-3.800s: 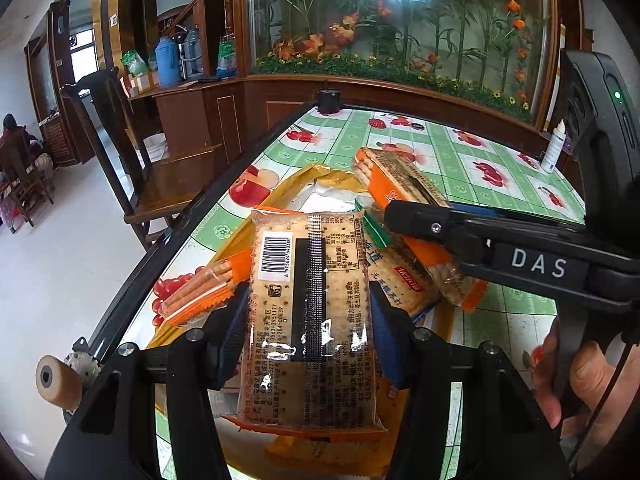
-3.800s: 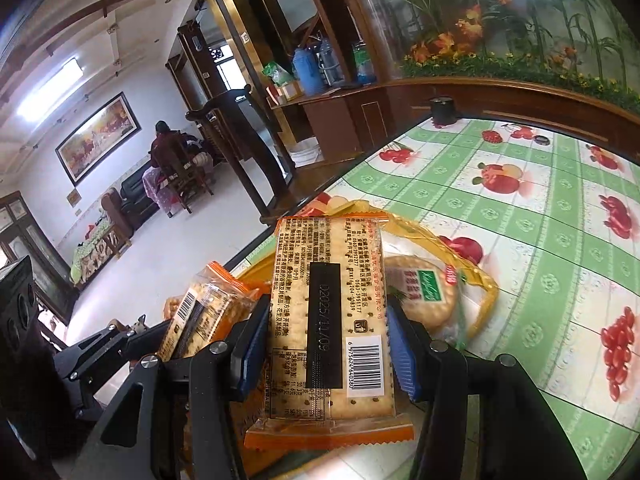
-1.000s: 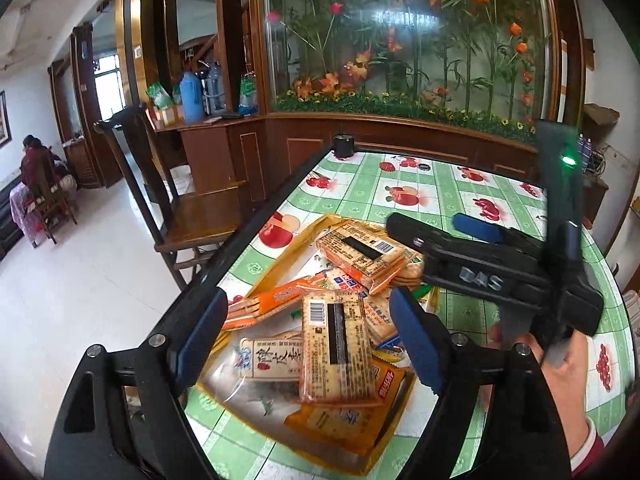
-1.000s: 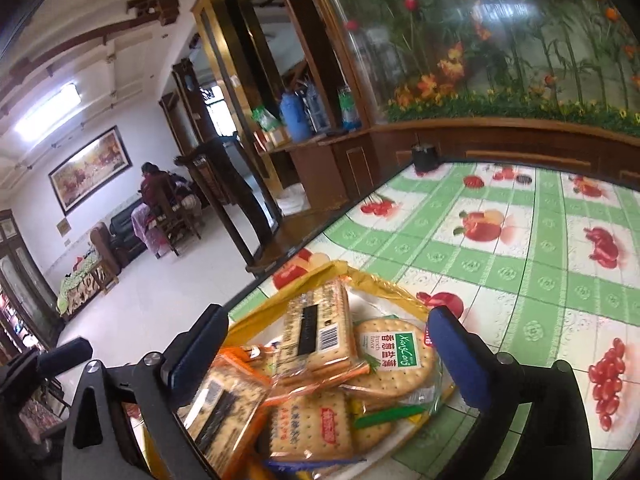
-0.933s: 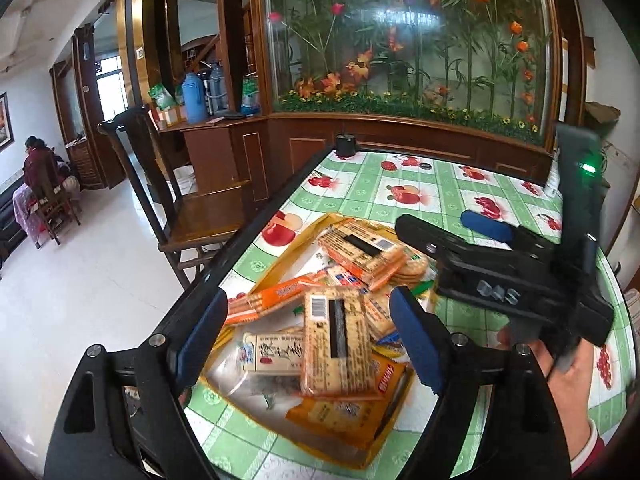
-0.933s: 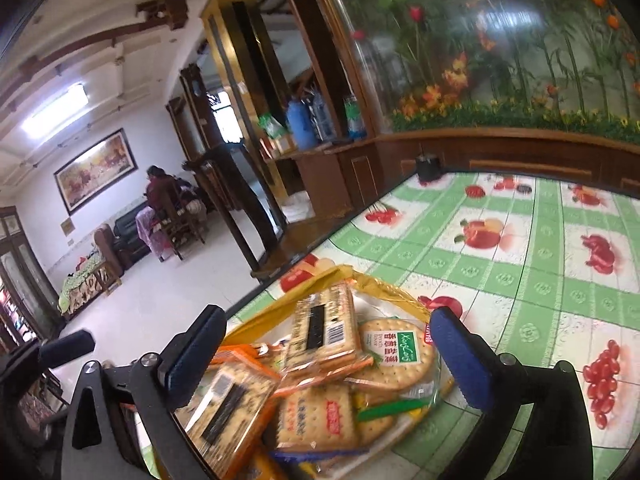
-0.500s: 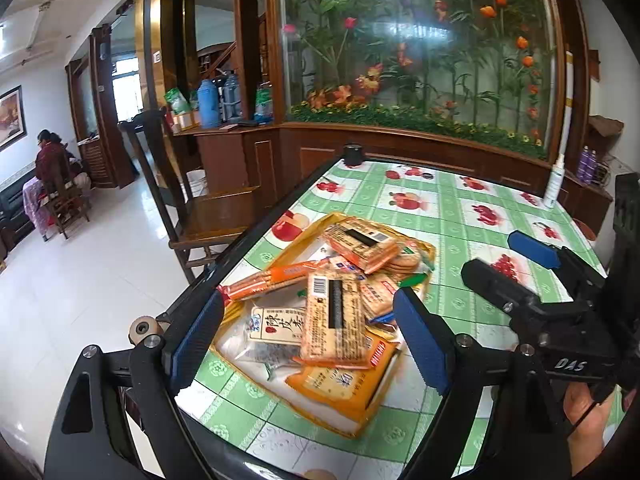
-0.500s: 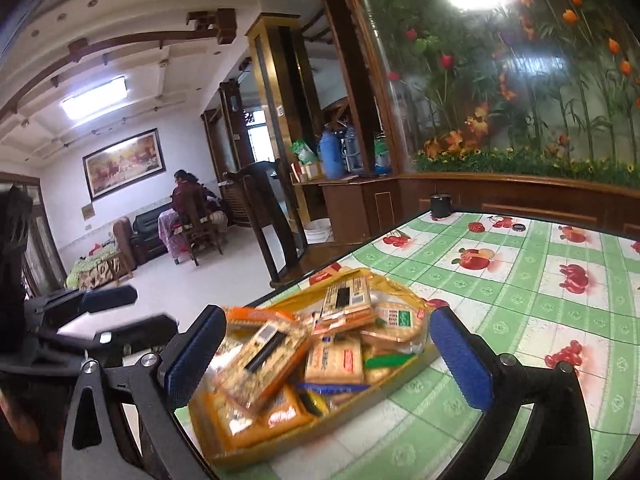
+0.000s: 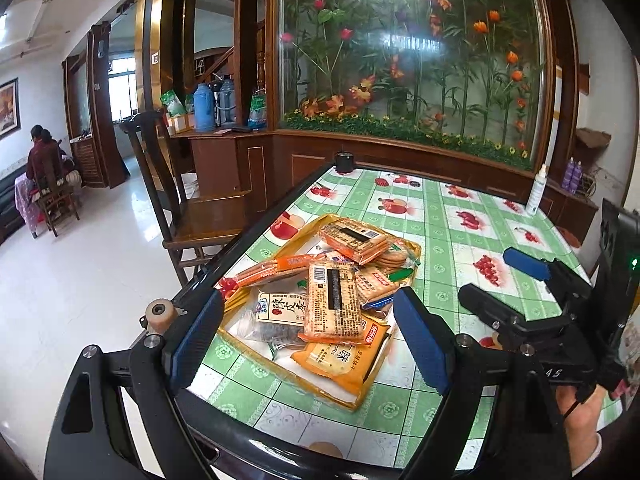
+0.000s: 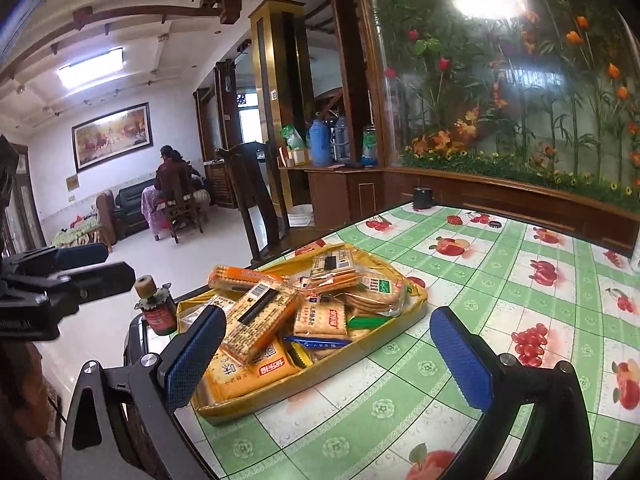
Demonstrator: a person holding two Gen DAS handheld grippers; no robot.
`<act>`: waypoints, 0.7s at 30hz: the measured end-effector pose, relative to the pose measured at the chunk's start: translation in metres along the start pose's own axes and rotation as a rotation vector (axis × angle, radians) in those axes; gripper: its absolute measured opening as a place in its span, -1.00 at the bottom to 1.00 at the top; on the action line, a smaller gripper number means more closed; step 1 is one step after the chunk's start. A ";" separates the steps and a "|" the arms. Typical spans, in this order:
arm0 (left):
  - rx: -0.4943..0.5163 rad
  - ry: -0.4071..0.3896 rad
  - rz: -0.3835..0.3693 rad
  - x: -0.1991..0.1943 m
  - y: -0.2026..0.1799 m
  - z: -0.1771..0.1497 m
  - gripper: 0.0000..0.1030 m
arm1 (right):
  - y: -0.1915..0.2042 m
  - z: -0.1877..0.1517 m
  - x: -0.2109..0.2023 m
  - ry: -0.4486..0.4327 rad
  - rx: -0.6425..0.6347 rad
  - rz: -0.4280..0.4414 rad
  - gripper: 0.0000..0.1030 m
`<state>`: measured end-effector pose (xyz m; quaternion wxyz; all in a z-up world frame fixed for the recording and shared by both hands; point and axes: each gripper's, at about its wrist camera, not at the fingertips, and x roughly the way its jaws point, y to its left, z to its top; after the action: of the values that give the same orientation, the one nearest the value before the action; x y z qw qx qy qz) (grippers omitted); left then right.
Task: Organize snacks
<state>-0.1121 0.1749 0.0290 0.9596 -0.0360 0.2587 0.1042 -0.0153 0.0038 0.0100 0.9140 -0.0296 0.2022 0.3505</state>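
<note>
1. Both grippers are held wide open and empty: the left gripper and right gripper have blue, textured pads, with nothing between them.
2. Both are seen drawn back from the snacks, which filled the views a second ago; each is tilted slightly downward.
3. A shallow, glossy gold tray lies at the table's near left corner, against its left edge.
4. Crinkled plastic cracker packets and round biscuits are piled inside.
5. The table is covered in green-checked, fruit-printed oilcloth.
</note>
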 end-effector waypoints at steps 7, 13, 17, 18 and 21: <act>-0.051 0.000 -0.031 -0.004 0.017 -0.003 0.70 | 0.025 0.004 -0.003 0.004 -0.076 0.017 0.99; -0.089 -0.035 -0.035 -0.012 0.031 -0.007 0.69 | 0.043 0.003 0.001 0.021 -0.139 0.021 0.99; -0.120 -0.050 -0.049 -0.016 0.040 -0.007 0.69 | 0.049 0.001 0.001 0.029 -0.150 0.024 0.99; -0.120 -0.052 -0.048 -0.017 0.041 -0.007 0.69 | 0.050 0.002 0.000 0.028 -0.152 0.024 0.99; -0.125 -0.056 -0.057 -0.019 0.044 -0.007 0.69 | 0.051 0.002 0.000 0.027 -0.153 0.025 0.99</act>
<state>-0.1410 0.2140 0.0314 0.9649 -0.1002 0.2237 0.0940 -0.0481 0.0425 0.0166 0.9018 -0.1017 0.1873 0.3759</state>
